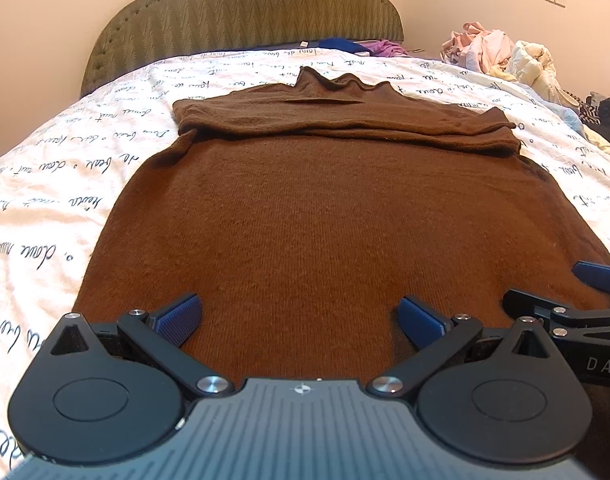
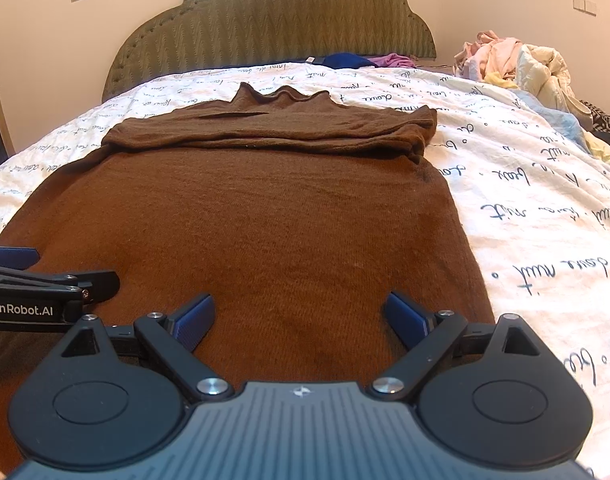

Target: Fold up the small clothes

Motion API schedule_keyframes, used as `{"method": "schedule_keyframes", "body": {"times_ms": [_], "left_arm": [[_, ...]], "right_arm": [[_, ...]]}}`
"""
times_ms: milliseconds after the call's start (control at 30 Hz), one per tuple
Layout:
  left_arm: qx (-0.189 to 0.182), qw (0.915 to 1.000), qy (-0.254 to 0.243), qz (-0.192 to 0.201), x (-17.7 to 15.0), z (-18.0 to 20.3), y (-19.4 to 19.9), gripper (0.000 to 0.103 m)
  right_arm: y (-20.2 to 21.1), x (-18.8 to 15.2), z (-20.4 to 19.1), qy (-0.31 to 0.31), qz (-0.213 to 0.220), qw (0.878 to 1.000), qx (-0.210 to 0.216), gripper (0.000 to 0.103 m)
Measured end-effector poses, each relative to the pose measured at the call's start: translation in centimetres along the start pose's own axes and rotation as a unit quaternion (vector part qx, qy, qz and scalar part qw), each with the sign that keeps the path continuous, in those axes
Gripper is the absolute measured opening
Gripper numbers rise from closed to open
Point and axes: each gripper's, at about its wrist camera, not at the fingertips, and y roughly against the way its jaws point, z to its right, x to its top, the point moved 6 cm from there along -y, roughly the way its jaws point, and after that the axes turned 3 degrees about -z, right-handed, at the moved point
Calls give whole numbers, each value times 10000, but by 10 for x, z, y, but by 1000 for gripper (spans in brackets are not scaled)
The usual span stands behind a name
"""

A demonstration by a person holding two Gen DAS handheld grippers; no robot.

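A brown knit turtleneck sweater lies flat on the bed, collar toward the headboard, both sleeves folded across the chest. It also shows in the right wrist view. My left gripper is open, its blue pads just above the sweater's near hem, left of centre. My right gripper is open over the hem, right of centre. Each gripper shows at the edge of the other's view: the right one and the left one. Neither holds anything.
The bed has a white sheet with black script and an olive padded headboard. A pile of pale clothes lies at the far right. Blue and purple garments lie by the headboard.
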Motion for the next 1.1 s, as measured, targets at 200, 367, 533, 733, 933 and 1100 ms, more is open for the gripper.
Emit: {"method": "schedule_keyframes", "body": {"times_ms": [200, 367, 533, 733, 933, 1100], "left_arm": [[-7, 10000, -73, -54, -8, -1, 10, 103], [-72, 9998, -172, -107, -12, -2, 15, 103], [-14, 9998, -184, -14, -14, 1, 13, 103], [-19, 9999, -144, 51, -14, 0, 13, 103], [-14, 9999, -146, 60, -14, 0, 13, 103], [-14, 9999, -145, 61, -14, 0, 13, 103]], "right_arm": [[5, -4, -2, 39, -11, 10000, -41, 94], [13, -8, -3, 81, -86, 9999, -16, 94], [13, -13, -2, 67, -15, 10000, 24, 97], [12, -14, -4, 89, -4, 10000, 15, 99], [12, -14, -3, 94, -5, 10000, 8, 99], [12, -14, -4, 93, -10, 10000, 11, 100]]}}
